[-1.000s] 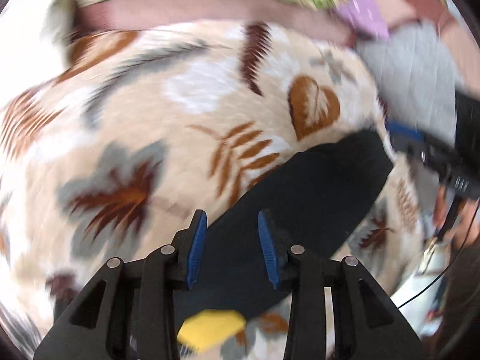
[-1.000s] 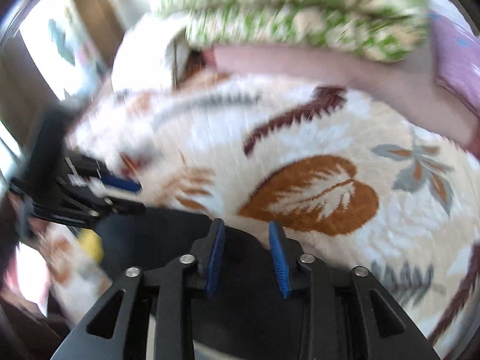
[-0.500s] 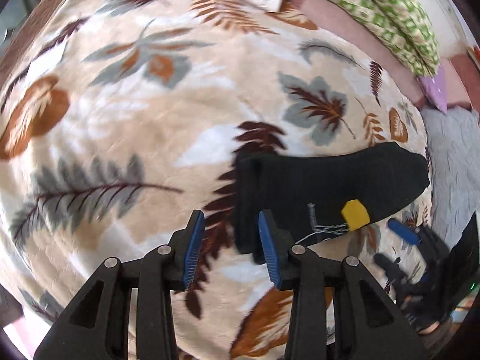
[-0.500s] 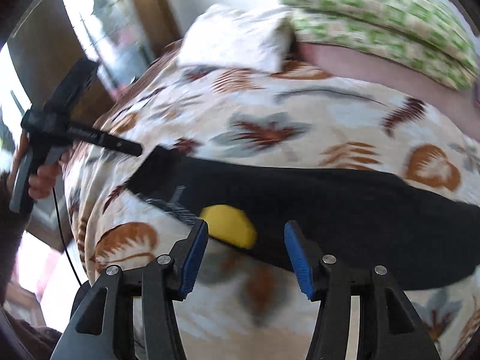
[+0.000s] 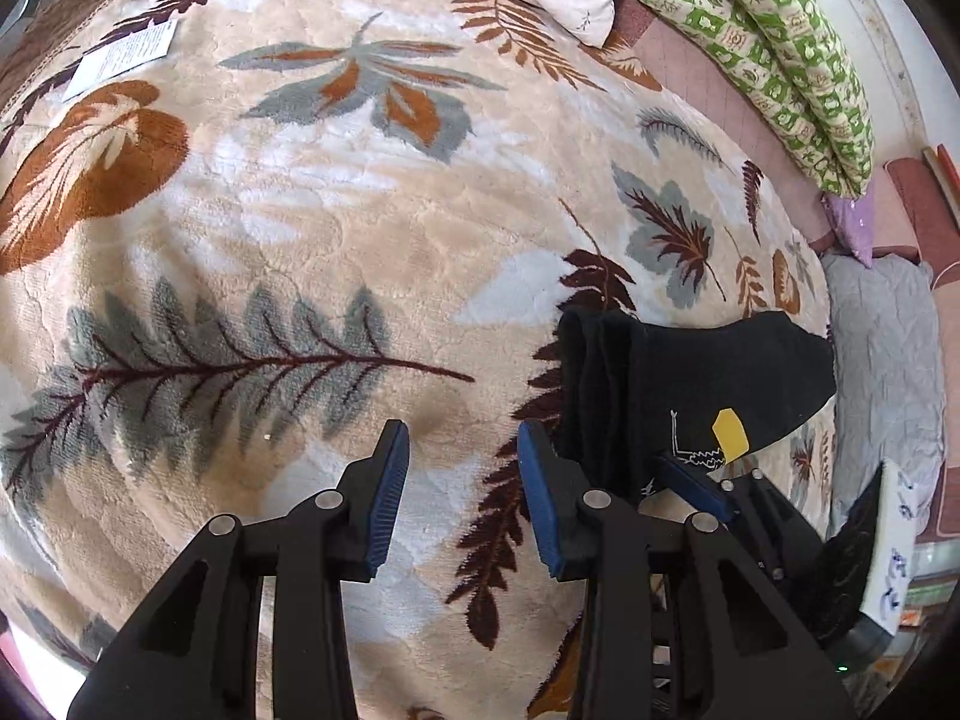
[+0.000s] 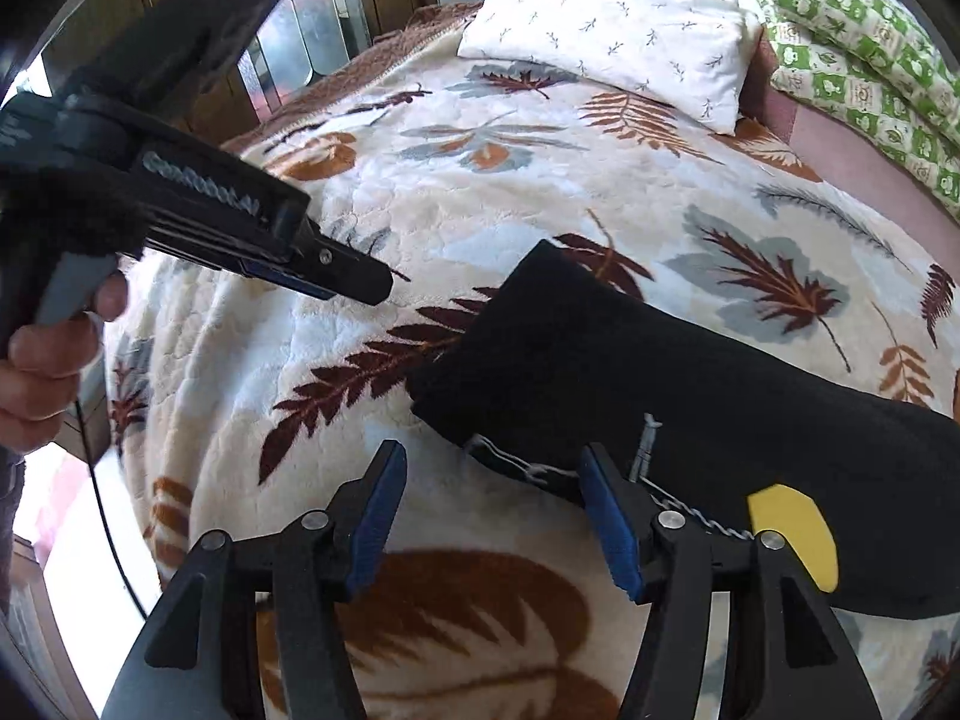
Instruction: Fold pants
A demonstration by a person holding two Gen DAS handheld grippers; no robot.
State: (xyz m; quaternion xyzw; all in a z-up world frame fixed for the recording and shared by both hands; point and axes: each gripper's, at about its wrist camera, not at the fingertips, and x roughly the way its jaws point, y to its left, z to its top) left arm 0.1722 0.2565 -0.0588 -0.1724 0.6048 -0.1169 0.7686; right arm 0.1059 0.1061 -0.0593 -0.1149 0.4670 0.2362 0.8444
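Black pants point(image 5: 690, 372) lie folded in a long flat strip on the leaf-patterned blanket point(image 5: 300, 210), with a yellow patch point(image 5: 729, 432) and a white drawstring near one edge. They also show in the right wrist view point(image 6: 660, 372). My left gripper point(image 5: 462, 480) is open and empty, above the blanket just left of the pants' folded end. My right gripper point(image 6: 492, 504) is open and empty, at the pants' near edge by the drawstring point(image 6: 540, 468). The left gripper also shows in the right wrist view point(image 6: 336, 276), held by a hand.
A white pillow point(image 6: 612, 30) and a green patterned pillow point(image 5: 780, 54) lie at the bed's far end. A white paper label point(image 5: 120, 57) lies on the blanket at the far left. A grey cloth point(image 5: 882, 372) lies right of the pants. Wooden doors point(image 6: 180, 90) stand beyond the bed.
Both grippers have let go of the pants and pulled back. The pants now lie flat on the blanket. The right gripper has opened wider.
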